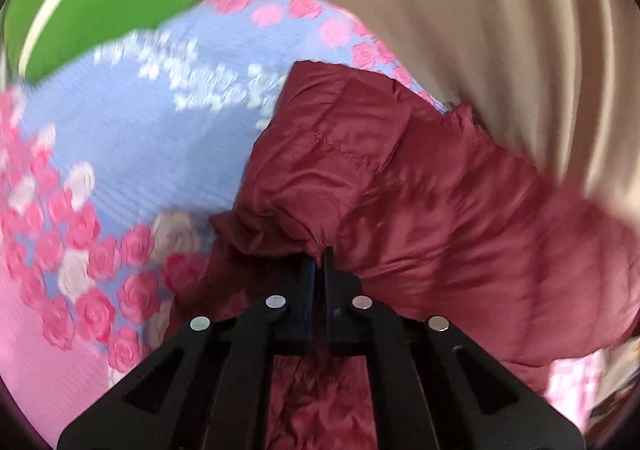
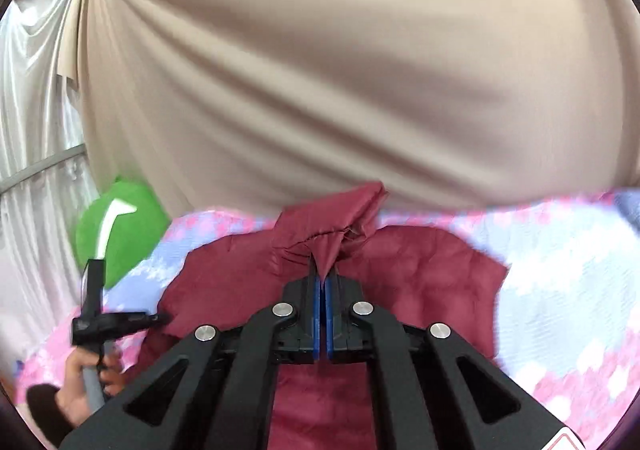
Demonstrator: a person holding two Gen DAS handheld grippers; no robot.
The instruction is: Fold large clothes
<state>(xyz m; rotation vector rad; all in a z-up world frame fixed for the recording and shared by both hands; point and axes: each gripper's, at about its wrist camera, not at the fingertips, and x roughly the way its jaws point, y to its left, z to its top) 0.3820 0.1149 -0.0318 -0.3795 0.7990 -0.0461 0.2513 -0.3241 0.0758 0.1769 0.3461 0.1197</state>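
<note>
— Both grippers are pinching the maroon puffer jacket (image 1: 420,185). Left gripper (image 1: 319,250) is closing its jaws on a bunched edge of the fabric right at its tips; right gripper (image 2: 325,270) is doing the same, with a peak of cloth standing up just ahead of its blue pads (image 2: 317,314).

— Where is the rest of the garment lying?

— It is spreading out beneath and ahead of each tool, resting on the floral blanket (image 1: 132,145), pink roses on pale blue. Off to the right gripper's left, the person's left hand (image 2: 90,378) is gripping the other tool's handle.

— And further out?

— A green cushion (image 2: 124,226) is sitting beyond the blanket's edge, and a beige curtain (image 2: 340,69) is hanging behind everything.

— So which step is this?

— I'd judge a fold is starting: two held points being lifted together. The blur suggests motion. Next, both tools likely need to carry the edge across evenly and keep the slippery, puffy fabric from sliding out before lowering it.
</note>
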